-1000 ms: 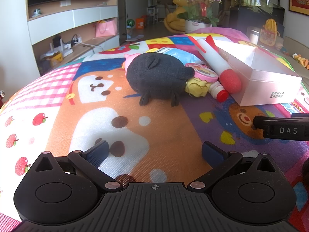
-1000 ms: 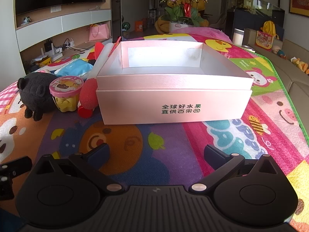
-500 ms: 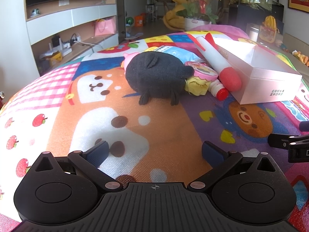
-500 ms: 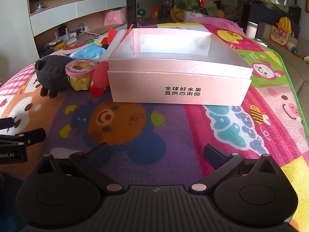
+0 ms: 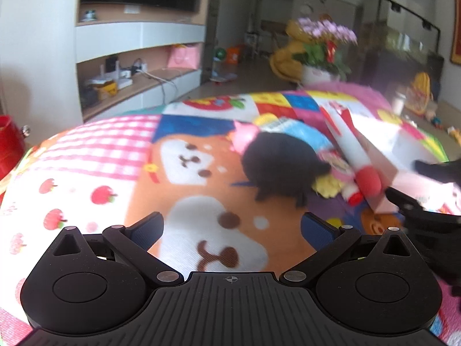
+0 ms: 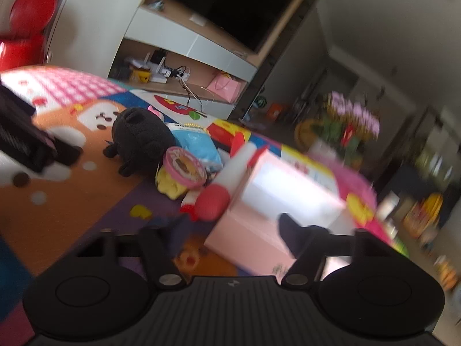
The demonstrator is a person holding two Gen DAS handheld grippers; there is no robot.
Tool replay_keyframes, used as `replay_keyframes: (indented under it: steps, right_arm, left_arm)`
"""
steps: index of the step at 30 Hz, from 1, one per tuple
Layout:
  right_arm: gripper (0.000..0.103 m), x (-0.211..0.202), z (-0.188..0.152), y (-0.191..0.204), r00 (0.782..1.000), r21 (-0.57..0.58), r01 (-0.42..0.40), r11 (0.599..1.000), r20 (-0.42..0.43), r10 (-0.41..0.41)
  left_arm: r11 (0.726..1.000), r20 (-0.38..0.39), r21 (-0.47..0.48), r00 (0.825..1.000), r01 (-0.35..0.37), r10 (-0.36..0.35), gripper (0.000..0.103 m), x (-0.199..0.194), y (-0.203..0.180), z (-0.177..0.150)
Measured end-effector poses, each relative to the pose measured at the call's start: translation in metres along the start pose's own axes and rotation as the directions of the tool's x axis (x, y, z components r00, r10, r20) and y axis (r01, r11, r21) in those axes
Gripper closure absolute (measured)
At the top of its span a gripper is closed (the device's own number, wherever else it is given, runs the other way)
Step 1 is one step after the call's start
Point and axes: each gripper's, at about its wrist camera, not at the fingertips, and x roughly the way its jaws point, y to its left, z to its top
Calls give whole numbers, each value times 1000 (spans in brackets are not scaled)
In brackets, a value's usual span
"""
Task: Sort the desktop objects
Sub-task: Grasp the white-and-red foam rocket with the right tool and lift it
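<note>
Your pink box (image 6: 276, 201) lies open-topped on the cartoon mat (image 5: 95, 173); what shows of its pale inside holds nothing, though blur hides the far corners. In the right wrist view it sits at about one o'clock from your right gripper (image 6: 230, 227), whose jaws are closing on air. Against the box's left wall leans the red-tipped white tube (image 6: 222, 184), and at eleven o'clock crowd the pink-lidded cup (image 6: 184, 167), blue packet (image 6: 196, 141) and black plush toy (image 6: 138, 135). Your left gripper (image 5: 232, 226) stands apart, empty, over bare mat; the plush lies at one o'clock from it. The mat's left edge falls away at nine o'clock, with open room there.
</note>
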Motion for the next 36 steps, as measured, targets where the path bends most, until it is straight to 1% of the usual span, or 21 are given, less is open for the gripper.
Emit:
replay_keyframes:
  steps: [3,5,9,10,13,15,17,18,20,22,25,27,29,31,32,33,34,36]
  right_arm:
    - [61,28,15,15,999,-62,18,998,-27,-20]
    - [60,44,22,26,997,-114,70,991,-31,-74]
    - [58,64,31,40,991,-188,118,975,-47,-129]
    - [58,67,31,41,990,-198,119,973,-50,-131]
    - [57,71,36,39,993,-206,102,973,-45,-114]
    - [58,68,41,28,997,-135,56,989,-36,-61]
    - [58,59,46,8,999,-20,-24,1000,-35,23]
    - [58,56,51,-7,997,56,-76,996,-24,77]
    - [58,60,62,-34,990,186,-130,974,-21,137]
    - [58,77,73,-59,979,290,-172,941,-56,196]
    - [58,119,91,-85,946,420,-209,883,-142,291]
    - [58,152,102,-88,922,457,-211,864,-201,332]
    - [57,174,102,-82,888,470,-221,855,-266,376]
    - [58,192,99,-72,865,474,-186,860,-336,372]
    - [67,194,96,-69,860,479,-195,856,-336,384]
    - [72,190,95,-68,860,493,-212,844,-317,401]
    - [72,180,93,-71,861,511,-226,829,-294,415]
    - [73,153,91,-86,870,556,-261,789,-220,442]
  left_arm:
    - [1000,-3,-12,1000,12,-12,0,-2,5,-1]
    - [1000,-12,-16,1000,17,-17,0,0,7,-4]
    - [999,-22,-31,1000,14,-15,0,0,9,-8]
    - [999,-21,-35,1000,8,-9,0,0,9,-8]
    - [998,-20,-57,1000,22,-23,0,-2,12,-8]
    - [998,-6,-66,1000,16,-16,0,-7,15,-8]
    - [997,10,-71,1000,5,-4,0,-11,21,-7]
    - [997,12,-74,1000,-4,5,0,-12,24,-7]
    - [997,5,-78,1000,-13,13,0,-9,28,-6]
    - [997,2,-77,1000,1,-1,0,-7,29,-5]
    - [998,8,-60,999,33,-32,0,-5,24,-4]
    - [997,8,-56,999,53,-52,0,-3,23,-4]
    - [997,7,-52,998,63,-63,0,-2,22,-4]
    - [997,7,-46,998,62,-62,0,-1,23,-6]
    - [997,7,-43,998,62,-61,0,-2,24,-7]
    - [997,5,-43,998,61,-61,0,-2,25,-8]
    - [997,2,-42,998,61,-61,0,-2,25,-9]
    - [997,-5,-37,998,66,-66,0,-2,25,-10]
